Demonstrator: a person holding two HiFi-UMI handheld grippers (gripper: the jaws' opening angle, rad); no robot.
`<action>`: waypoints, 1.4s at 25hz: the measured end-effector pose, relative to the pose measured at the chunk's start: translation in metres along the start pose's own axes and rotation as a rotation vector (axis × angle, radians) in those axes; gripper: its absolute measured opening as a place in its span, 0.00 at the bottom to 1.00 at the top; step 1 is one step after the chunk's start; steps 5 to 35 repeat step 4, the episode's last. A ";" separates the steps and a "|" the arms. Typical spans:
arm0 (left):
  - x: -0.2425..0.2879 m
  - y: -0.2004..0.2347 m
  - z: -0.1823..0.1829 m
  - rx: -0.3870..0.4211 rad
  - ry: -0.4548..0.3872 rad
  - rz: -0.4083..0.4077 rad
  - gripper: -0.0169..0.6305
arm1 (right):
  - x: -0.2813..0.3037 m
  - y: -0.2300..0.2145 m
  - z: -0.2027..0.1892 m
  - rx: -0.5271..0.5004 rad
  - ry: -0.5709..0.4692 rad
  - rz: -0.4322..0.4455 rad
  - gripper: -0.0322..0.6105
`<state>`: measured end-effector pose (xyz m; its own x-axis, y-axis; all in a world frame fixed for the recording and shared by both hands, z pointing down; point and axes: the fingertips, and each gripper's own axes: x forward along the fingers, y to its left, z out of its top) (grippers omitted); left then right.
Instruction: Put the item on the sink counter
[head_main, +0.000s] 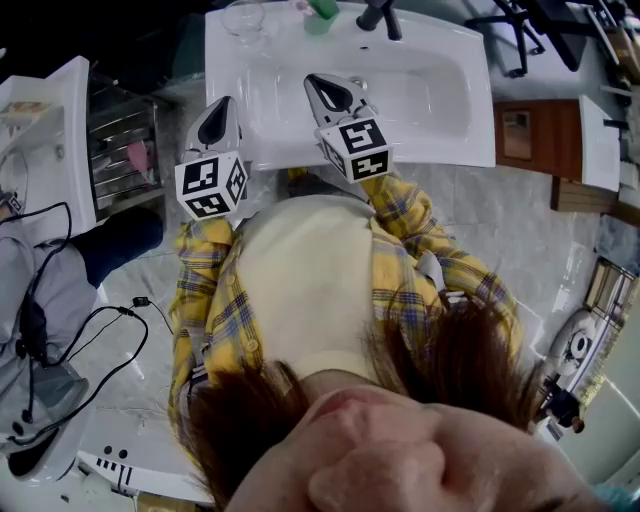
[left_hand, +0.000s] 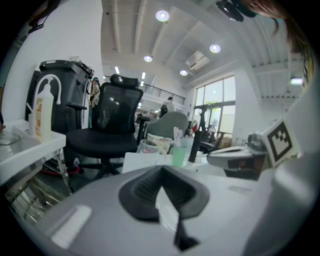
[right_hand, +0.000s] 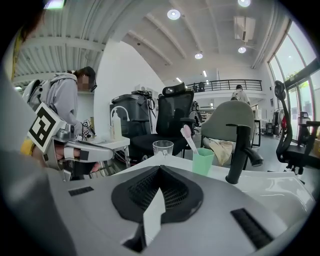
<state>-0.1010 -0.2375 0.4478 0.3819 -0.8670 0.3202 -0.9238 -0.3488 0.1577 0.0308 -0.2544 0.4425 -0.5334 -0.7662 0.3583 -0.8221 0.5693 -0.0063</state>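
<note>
Sink counter (head_main: 472, 100): green cup (right_hand: 202, 161) holds toothbrush (right_hand: 188, 136), glass (right_hand: 163, 148) beside; left tool (left_hand: 161, 170), right tool (right_hand: 160, 168) each pressed together.

High white ceiling (right_hand: 150, 35) with round lights (right_hand: 173, 14), tall windows (right_hand: 300, 85) at right, black mesh office chair (right_hand: 175, 114) — pale marbled floor (head_main: 475, 205)

Glass (right_hand: 163, 148) left of cup (right_hand: 202, 161) on sink counter (head_main: 478, 90), toothbrush (right_hand: 189, 139) in cup, faucet (right_hand: 239, 152) right

No lettering, brand, number or sign can be read. In front of the sink counter (head_main: 450, 140), only black-and-white square patterns are carried on the marker cubes (head_main: 212, 187) of the left gripper (head_main: 222, 108) and right gripper (head_main: 322, 85).
</note>
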 end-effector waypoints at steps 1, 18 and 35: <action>0.000 0.000 0.000 0.000 0.000 0.001 0.03 | 0.001 0.000 0.000 0.000 0.001 0.002 0.07; 0.001 0.000 -0.001 -0.002 0.001 0.002 0.03 | 0.002 -0.001 0.000 0.003 0.002 0.003 0.07; 0.001 0.000 -0.001 -0.002 0.001 0.002 0.03 | 0.002 -0.001 0.000 0.003 0.002 0.003 0.07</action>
